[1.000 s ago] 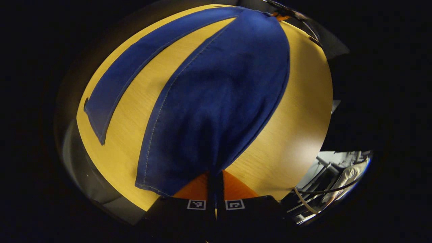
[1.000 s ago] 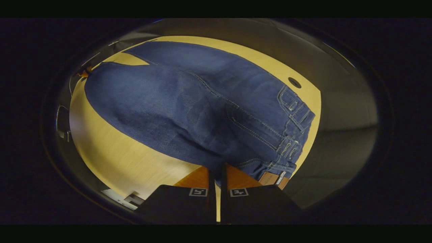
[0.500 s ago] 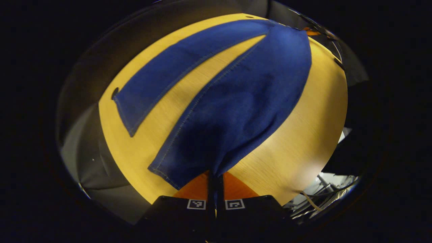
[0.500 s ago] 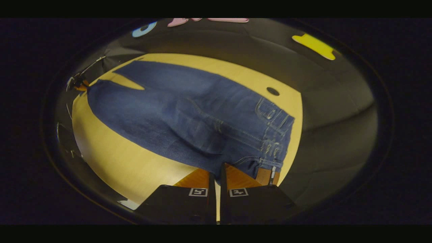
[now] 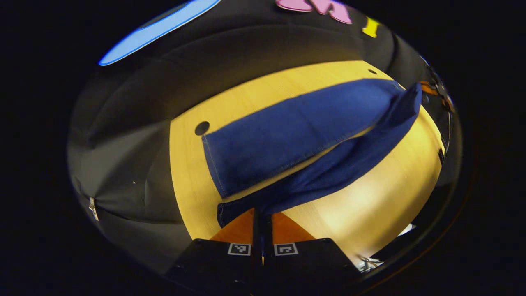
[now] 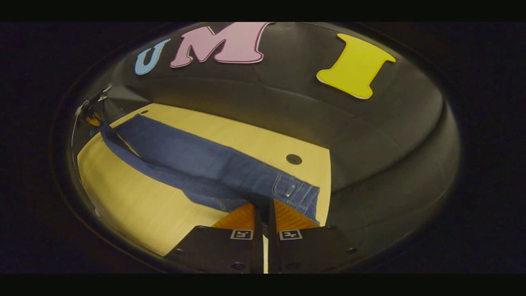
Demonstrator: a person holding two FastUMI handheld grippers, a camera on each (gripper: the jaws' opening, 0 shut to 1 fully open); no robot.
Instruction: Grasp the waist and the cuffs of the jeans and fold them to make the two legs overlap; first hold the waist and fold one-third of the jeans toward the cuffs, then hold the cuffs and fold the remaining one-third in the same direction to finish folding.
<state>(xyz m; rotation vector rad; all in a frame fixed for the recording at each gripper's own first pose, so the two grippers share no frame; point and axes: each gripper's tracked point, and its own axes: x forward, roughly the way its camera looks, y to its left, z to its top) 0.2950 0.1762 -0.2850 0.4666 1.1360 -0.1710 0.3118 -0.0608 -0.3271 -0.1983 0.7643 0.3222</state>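
In the left gripper view, the left claw (image 5: 262,222) is seen at 6 o'clock, clenched on the cuff end of the jeans (image 5: 296,135); denim is pinched between its two fingers, which stand almost together. From that grip one leg is stretched up toward 2 o'clock, raised off the worktop (image 5: 370,205). The other leg is laid flat on the worktop just beyond it, its cuff edge turned toward 9 o'clock, near a round hole (image 5: 201,128) in the wooden surface. The two legs are partly overlapped and are joined near 2 o'clock, where the other claw is glimpsed at the edge, too small for its state to be told there.

In the right gripper view, the right claw (image 6: 263,222) is found at 6 o'clock, clenched on the waist of the jeans (image 6: 197,164); the waistband, with its belt loops, is held just to the right of the fingers. The denim is drawn out as a long, narrow band toward 10 o'clock, where the left claw (image 6: 91,110) is seen far off at its cuff end. A second round hole (image 6: 294,159) is seen in the worktop (image 6: 135,209) at about 1 o'clock from the waist. The jeans are thus held at both ends over the worktop.
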